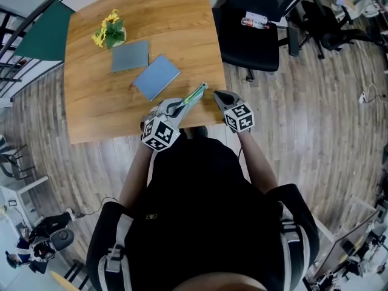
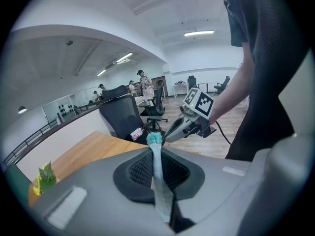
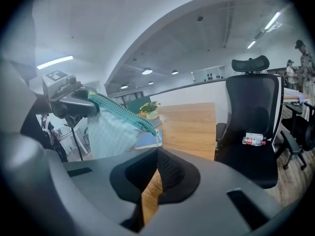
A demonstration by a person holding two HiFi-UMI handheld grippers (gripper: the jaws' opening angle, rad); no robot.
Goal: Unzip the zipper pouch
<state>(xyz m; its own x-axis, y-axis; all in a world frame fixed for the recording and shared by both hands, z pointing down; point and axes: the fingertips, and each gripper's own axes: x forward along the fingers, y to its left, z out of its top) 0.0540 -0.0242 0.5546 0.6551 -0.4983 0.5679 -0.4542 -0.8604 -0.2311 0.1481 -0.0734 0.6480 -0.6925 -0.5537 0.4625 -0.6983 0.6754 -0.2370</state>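
Note:
A pale mint checked zipper pouch (image 1: 195,94) with a teal zipper hangs above the wooden table's front edge. My left gripper (image 1: 179,106) is shut on its near end; in the left gripper view the fabric (image 2: 158,171) runs up between the pads. My right gripper (image 1: 217,94) sits at the pouch's far end with its jaws together. In the right gripper view the small zipper pull (image 3: 158,137) hangs from the slider down to the tips of the right gripper (image 3: 157,151), and looks pinched there. The zipper teeth look closed along the pouch (image 3: 110,132).
The wooden table (image 1: 109,120) carries two grey-blue notebooks (image 1: 130,56) (image 1: 156,76) and a pot of yellow flowers (image 1: 110,31) further back. A black office chair (image 1: 251,35) with a small bottle (image 1: 254,22) on its seat stands at the table's right side.

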